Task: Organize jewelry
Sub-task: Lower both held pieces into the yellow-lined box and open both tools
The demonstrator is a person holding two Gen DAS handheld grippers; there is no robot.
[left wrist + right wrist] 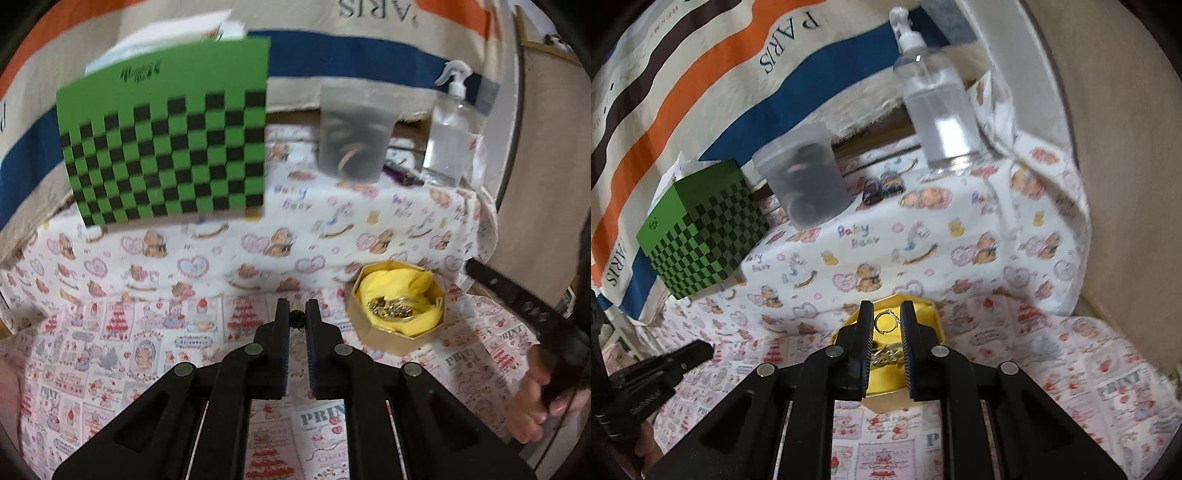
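Left gripper [297, 310]: the fingers are drawn narrow and a small gold-coloured piece [296, 314] is pinched at their tips; what kind of piece it is cannot be made out. It is held above the printed cloth [207, 254], to the left of the box and apart from it.

Right gripper [886, 321]: the fingers are narrowed onto a thin silver ring [885, 320], which is gripped by its edge so that the hoop faces the camera. It is held directly over the box, presumably for release onto the lining.

Gold box [397, 334]: an open octagonal box lined with yellow fabric [399, 286] is set on the cloth-covered table; a tangle of gold chain jewelry [393, 308] is already laid inside. The soft lining appears meant to cushion the pieces.

Background items: a green checkered box [166, 147], a translucent lidded container [352, 133] and a clear spray bottle [448, 136] are kept at the back, well apart from the working area.

Judged step: both small pieces seem bound for the gold box; the ring looks closest to being put down.

Risk: small pieces could slip from the fingertips onto the patterned cloth and be hard to spot.
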